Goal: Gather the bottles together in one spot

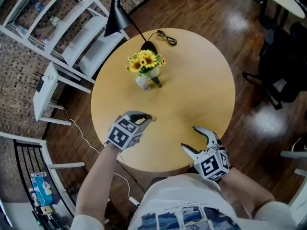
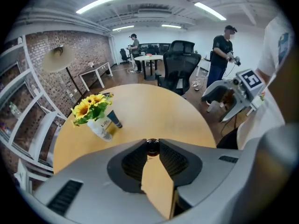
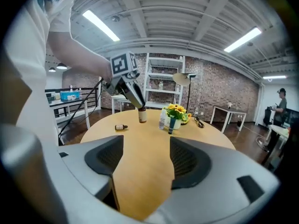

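left gripper [image 1: 147, 117] clenched on a brown bottle [image 3: 142, 115], upright between its fingers; the other bottles [image 2: 101, 129] by the flowers [image 2: 91, 105] lie ahead and left of them; right gripper [image 1: 189, 137] released, empty, farther off

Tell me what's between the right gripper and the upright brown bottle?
Nothing. In the right gripper view, only bare table stretches from the right gripper to the upright brown bottle.
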`<state>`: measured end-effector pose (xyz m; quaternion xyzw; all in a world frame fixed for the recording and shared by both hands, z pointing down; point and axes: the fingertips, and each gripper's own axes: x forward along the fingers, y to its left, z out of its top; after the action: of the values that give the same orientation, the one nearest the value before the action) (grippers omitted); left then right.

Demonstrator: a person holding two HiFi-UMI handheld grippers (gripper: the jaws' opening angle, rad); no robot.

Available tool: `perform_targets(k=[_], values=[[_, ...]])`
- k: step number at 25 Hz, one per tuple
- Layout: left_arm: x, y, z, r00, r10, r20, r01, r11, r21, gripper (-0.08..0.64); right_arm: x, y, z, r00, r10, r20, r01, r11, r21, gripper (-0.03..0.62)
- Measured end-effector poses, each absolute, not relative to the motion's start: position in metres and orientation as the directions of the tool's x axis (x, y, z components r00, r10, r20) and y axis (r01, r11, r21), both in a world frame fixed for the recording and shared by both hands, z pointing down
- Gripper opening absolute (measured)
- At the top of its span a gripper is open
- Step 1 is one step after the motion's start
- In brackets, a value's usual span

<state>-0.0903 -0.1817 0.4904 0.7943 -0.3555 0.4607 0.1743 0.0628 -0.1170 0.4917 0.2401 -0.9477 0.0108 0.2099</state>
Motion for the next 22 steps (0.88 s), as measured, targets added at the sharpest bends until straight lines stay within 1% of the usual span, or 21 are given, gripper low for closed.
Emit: perform_targets(k=[4, 8, 11, 14, 18, 22], values=[[-0.122, -0.214, 0.530, 0.275, -0.397, 0.876, -0.771, -0.636, -0.046, 0.081, 0.097, -0.114, 0.499, -0.759, -0.484, 0.435, -0.515, 0.855, 0.053, 0.334], [-0.150, -0.245, 0.561, 0.208, -0.387, 0.898, -0.772, -0.629, -0.092, 0.083, 0.128, -0.113, 0.519, -0.712, -0.497, 0.496, -0.561, 0.828, 0.025, 0.334], [-0.162, -0.268, 0.577, 0.188, -0.384, 0.904, -0.773, -0.625, -0.105, 0.083, 0.145, -0.115, 0.526, -0.680, -0.509, 0.527, -0.591, 0.806, 0.015, 0.334], [-0.173, -0.289, 0.591, 0.153, -0.384, 0.911, -0.759, -0.636, -0.141, 0.083, 0.151, -0.121, 0.526, -0.661, -0.516, 0.545, -0.609, 0.793, 0.012, 0.334], [-0.177, -0.308, 0.610, 0.156, -0.370, 0.916, -0.751, -0.646, -0.133, 0.083, 0.152, -0.130, 0.526, -0.652, -0.516, 0.555, -0.619, 0.785, 0.003, 0.334], [-0.179, -0.320, 0.620, 0.133, -0.363, 0.922, -0.722, -0.673, -0.161, 0.083, 0.150, -0.133, 0.531, -0.649, -0.502, 0.572, -0.615, 0.788, -0.006, 0.334]])
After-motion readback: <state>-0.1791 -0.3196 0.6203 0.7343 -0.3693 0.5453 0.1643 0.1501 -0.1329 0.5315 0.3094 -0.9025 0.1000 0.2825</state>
